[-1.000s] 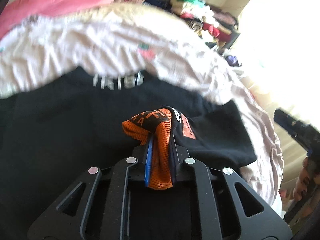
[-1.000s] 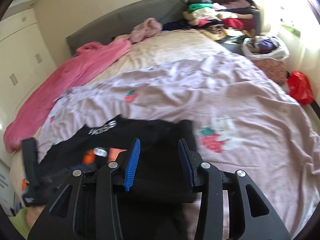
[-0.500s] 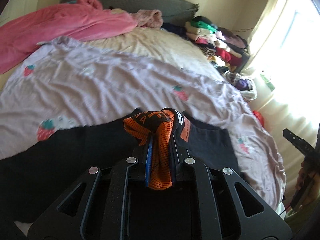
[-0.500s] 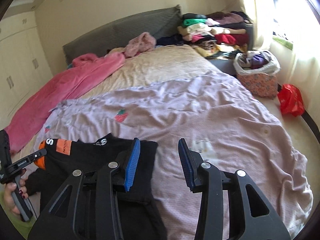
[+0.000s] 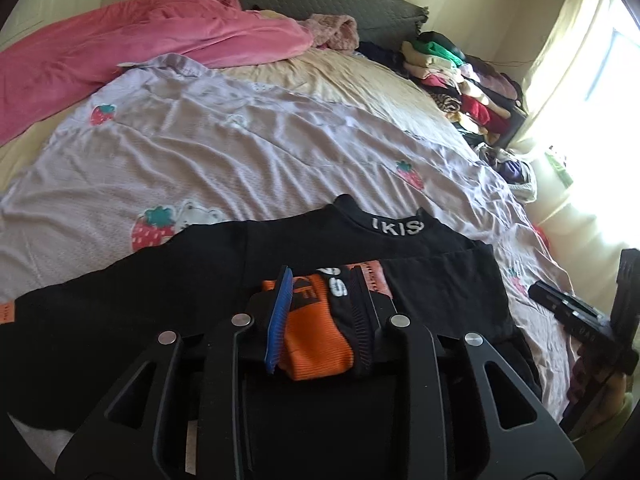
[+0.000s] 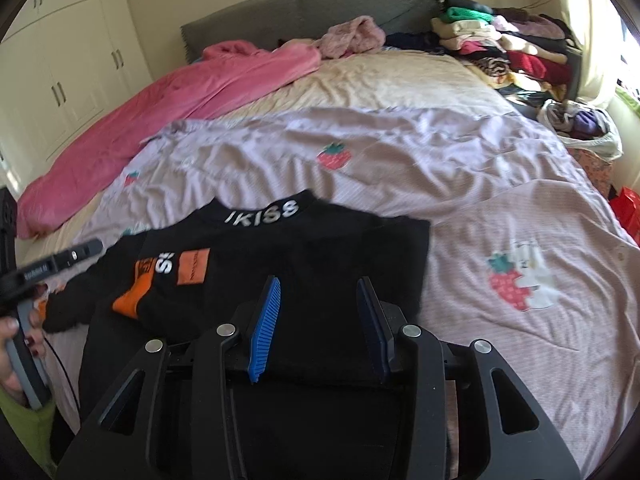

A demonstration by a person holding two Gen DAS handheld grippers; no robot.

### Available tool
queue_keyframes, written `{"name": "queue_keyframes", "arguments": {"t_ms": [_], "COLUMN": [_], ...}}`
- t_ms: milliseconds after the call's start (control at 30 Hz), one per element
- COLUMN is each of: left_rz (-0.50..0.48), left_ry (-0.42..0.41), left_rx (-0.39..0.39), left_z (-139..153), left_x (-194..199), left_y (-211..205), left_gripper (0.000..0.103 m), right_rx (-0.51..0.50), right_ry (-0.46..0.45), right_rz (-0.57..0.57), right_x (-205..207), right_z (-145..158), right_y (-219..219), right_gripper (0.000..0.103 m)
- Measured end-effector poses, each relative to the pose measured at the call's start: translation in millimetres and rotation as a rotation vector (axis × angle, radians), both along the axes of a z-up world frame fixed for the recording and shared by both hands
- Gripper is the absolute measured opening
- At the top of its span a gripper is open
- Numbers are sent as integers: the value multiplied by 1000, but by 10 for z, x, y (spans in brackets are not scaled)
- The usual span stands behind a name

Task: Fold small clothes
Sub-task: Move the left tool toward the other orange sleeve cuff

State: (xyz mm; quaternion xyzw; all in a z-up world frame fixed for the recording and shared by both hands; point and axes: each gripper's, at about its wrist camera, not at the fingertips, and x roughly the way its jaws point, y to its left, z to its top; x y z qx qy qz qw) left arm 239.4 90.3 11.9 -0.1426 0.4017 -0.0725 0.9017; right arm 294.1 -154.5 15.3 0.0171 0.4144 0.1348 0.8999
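A small black top (image 6: pixel 304 248) with white lettering on the collar lies spread on the lilac strawberry sheet (image 6: pixel 460 168). It also shows in the left wrist view (image 5: pixel 200 280). Its sleeve with the orange cuff (image 5: pixel 316 340) lies folded across the body between my left gripper's (image 5: pixel 320 320) fingers, which stand apart around it. In the right wrist view the orange cuff (image 6: pixel 134 298) lies on the top's left side, clear of the left gripper. My right gripper (image 6: pixel 320 320) is open and empty over the top's lower right part.
A pink blanket (image 6: pixel 160 108) lies along the bed's left side. Stacked clothes (image 6: pixel 500 48) sit at the far right by the headboard. A bag of clothes (image 6: pixel 580 124) and a red bag (image 6: pixel 628 208) stand beside the bed's right edge.
My left gripper carried the orange-cuffed sleeve across the top and lowered it, then its fingers opened. My right gripper stayed open over the top's right part.
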Motion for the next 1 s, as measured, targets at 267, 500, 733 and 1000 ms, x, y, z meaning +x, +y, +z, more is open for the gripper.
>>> {"name": "queue_keyframes", "arguments": {"t_ms": [267, 500, 733, 1000], "left_rz": [-100, -102, -94, -89], "left_ry": [112, 184, 149, 110], "left_rx": [92, 147, 141, 149], "left_z": [-354, -792, -661, -462], "left_x": [104, 110, -4, -209], "left_y": [-413, -449, -400, -344], "left_gripper": [31, 33, 42, 55], "right_rx": [-11, -56, -35, -48], "right_ry": [80, 185, 152, 78], "right_rz": [53, 32, 33, 58], "right_x": [48, 114, 36, -194], "right_z": [-299, -682, -714, -416], "right_y": [185, 216, 188, 267], "right_gripper": [45, 50, 52, 64]}}
